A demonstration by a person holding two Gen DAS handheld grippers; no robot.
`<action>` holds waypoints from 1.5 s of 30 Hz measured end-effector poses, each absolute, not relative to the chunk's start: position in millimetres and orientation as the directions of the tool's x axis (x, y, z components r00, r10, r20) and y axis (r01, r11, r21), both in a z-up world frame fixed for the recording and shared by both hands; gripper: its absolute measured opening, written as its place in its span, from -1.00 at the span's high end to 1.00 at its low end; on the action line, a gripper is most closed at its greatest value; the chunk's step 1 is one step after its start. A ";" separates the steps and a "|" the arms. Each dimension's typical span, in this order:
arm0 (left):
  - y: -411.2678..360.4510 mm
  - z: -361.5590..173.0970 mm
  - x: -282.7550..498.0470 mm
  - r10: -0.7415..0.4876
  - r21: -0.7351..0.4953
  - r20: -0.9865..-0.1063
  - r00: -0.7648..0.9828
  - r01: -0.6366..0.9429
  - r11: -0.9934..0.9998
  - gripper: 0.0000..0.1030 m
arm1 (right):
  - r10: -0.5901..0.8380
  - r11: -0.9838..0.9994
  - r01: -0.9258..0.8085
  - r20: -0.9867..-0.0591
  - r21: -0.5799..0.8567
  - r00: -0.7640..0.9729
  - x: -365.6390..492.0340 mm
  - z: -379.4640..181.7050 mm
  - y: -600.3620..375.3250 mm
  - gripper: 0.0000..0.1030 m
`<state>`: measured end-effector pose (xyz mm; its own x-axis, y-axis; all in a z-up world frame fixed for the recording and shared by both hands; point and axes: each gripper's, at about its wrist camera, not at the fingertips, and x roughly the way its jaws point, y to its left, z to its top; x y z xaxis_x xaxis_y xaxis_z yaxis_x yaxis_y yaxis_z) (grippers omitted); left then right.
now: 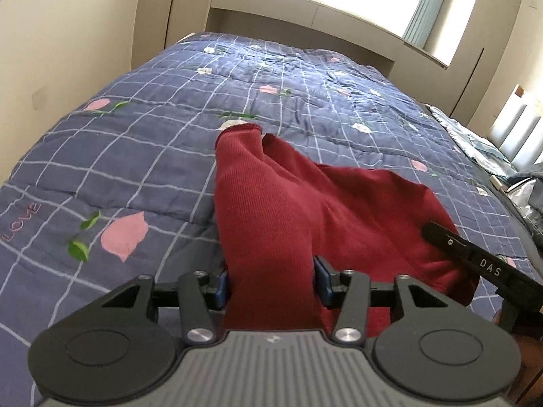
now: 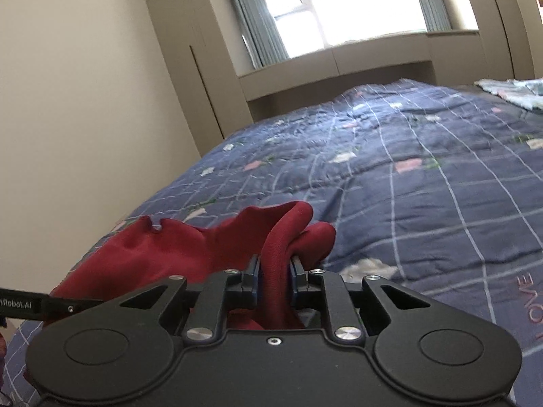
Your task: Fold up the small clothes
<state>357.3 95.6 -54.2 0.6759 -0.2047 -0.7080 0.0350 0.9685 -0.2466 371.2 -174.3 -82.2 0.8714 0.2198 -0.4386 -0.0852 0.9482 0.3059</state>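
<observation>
A dark red knit garment [image 1: 271, 203] lies bunched on the blue checked quilt [image 1: 135, 156], one tube-like end reaching away from me. My left gripper [image 1: 271, 281] has a wide band of that fabric filling the space between its blue pads, which touch it on both sides. The right gripper's black finger [image 1: 475, 257] pokes in over the garment's right side. In the right wrist view the right gripper [image 2: 276, 278] is shut on a thick rolled fold of the red garment [image 2: 169, 247], lifted off the quilt [image 2: 424, 196]. The left gripper's finger [image 2: 51, 305] shows at the left edge.
The bed runs away towards a beige ledge [image 1: 305, 17] under a bright window. A cream wall [image 1: 68, 51] borders the bed's left side. Light patterned bedding [image 1: 475, 142] and a crumpled bag [image 1: 526, 196] lie at the right edge.
</observation>
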 end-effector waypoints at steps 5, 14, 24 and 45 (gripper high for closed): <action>99.4 -53.3 354.0 -0.189 -0.249 -0.721 0.667 0.005 0.968 -0.35 | 0.172 0.967 -0.067 -0.442 0.244 0.881 366.1 -77.8 -169.6 0.39; 100.2 -27.9 329.3 -0.110 -0.206 -0.695 0.710 -0.050 0.977 -0.93 | 0.120 0.986 -0.062 -0.405 0.154 0.906 333.5 -53.8 -169.2 -0.71; 86.4 4.4 268.9 -0.036 -0.145 -0.628 0.777 -0.071 0.987 -0.99 | 0.132 0.985 -0.086 -0.332 0.151 0.934 268.4 -15.4 -172.6 -0.99; 73.1 -15.1 110.7 0.066 -0.064 -0.569 0.820 -0.124 0.990 -0.99 | 0.129 0.990 -0.105 -0.306 0.093 0.943 114.0 -16.9 -166.8 -0.99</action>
